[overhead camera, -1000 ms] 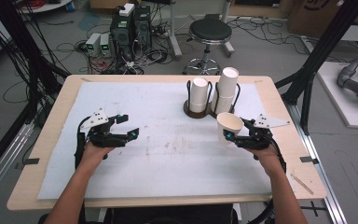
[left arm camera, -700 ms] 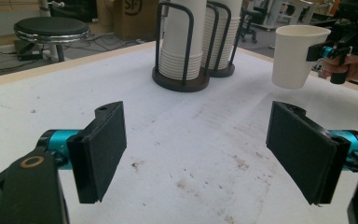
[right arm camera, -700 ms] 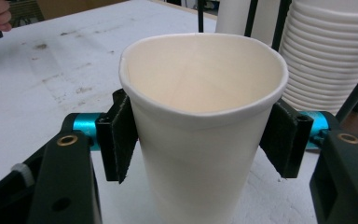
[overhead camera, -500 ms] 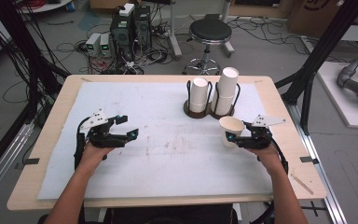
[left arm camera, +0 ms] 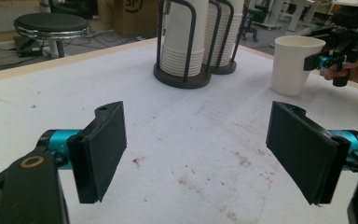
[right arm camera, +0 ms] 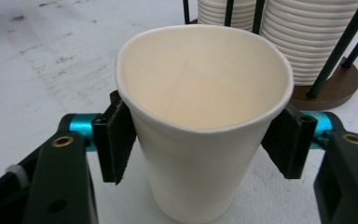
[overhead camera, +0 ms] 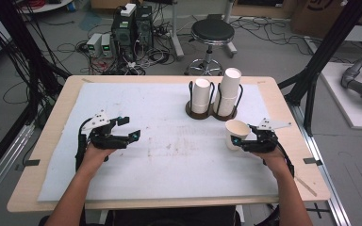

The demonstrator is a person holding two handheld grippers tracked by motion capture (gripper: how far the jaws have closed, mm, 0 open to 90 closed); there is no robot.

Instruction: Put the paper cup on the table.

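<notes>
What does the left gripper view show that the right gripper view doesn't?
Left gripper view: the left gripper with its fingers open and nothing between them, a black stool beyond the table, and the right gripper seen from outside, at the paper cup. Right gripper view: the cup's bare inside up close, and the right fingers, which have just been opening, lying against its two sides. Both: the cup standing upright, the two stacks of cups in their wire rack, and the stained white table cover.
</notes>
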